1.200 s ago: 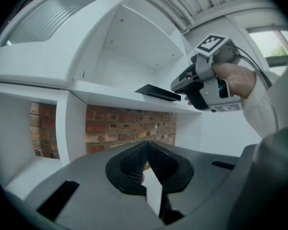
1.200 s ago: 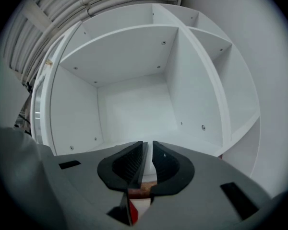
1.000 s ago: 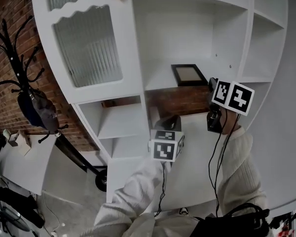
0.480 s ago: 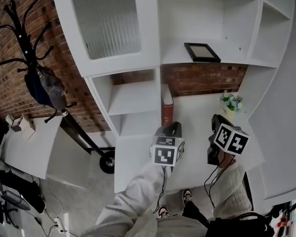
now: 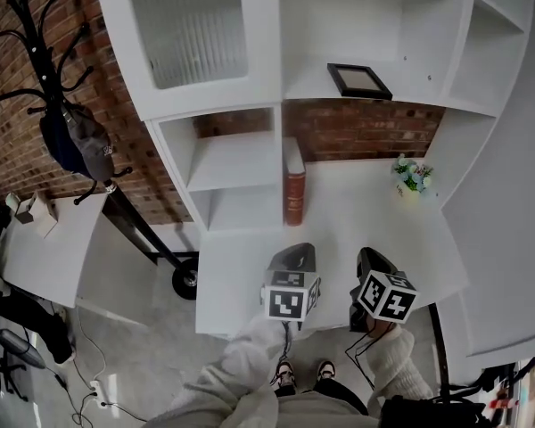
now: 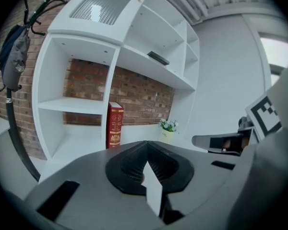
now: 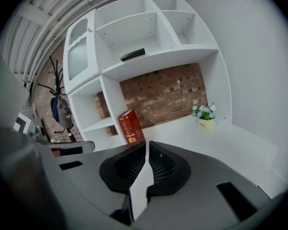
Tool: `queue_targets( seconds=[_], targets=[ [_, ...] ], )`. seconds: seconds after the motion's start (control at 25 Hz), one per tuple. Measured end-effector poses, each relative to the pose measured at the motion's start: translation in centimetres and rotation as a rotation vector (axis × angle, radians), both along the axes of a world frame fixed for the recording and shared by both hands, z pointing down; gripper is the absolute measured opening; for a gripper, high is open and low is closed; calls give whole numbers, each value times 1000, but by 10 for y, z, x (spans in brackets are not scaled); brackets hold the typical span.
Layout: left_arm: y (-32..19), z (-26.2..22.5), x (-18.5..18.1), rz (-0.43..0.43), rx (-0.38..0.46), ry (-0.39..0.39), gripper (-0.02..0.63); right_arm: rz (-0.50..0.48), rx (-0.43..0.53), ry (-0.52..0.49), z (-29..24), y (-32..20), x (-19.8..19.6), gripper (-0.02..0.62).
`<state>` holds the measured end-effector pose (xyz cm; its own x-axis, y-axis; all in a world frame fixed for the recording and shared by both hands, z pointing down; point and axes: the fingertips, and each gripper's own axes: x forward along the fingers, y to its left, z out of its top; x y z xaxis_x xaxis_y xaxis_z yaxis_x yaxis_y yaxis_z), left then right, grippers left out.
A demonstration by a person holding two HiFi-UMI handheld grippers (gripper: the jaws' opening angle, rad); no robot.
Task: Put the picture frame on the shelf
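A black picture frame (image 5: 359, 79) lies flat on the upper shelf (image 5: 321, 96) of the white shelf unit; it shows as a dark slab in the left gripper view (image 6: 158, 58) and the right gripper view (image 7: 133, 54). Both grippers hang low over the front of the white desk (image 5: 357, 212), far below the frame. My left gripper (image 5: 292, 259) is shut with nothing in it, its jaws meeting in its own view (image 6: 146, 145). My right gripper (image 5: 367, 266) beside it is shut and empty too (image 7: 147, 146).
A red book (image 5: 294, 185) stands upright against the shelf divider. A small pot of flowers (image 5: 409, 176) sits at the desk's back right. A coat rack with a bag (image 5: 71, 136) stands left by the brick wall, and a low white table (image 5: 45, 257) lies further left.
The right gripper has dropped from beside the frame's shelf down to the desk's front edge. The left gripper has also come back a little. The frame stays on the shelf.
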<state>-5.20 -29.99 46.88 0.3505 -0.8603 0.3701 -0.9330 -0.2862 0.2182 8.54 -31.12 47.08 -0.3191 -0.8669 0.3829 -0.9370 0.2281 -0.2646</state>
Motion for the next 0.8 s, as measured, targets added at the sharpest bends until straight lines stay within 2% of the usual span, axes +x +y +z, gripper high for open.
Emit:
queue_targets(
  seconds=[0.12,0.36,0.56,0.8],
  targets=[
    [8,14,4,-11,-34,-6,8,-18,-38,-5,18,5,-2,37],
    [8,24,17,-34,-63,-5,8,-57,-53,8,23,6,0,37],
    [6,18,25,-46,-56,-12,8,-67,-44,64,20,3,8,25],
    [5,10,28,-73,-46,-24,8,-98,-52,69,17,-2,11,25]
  ],
)
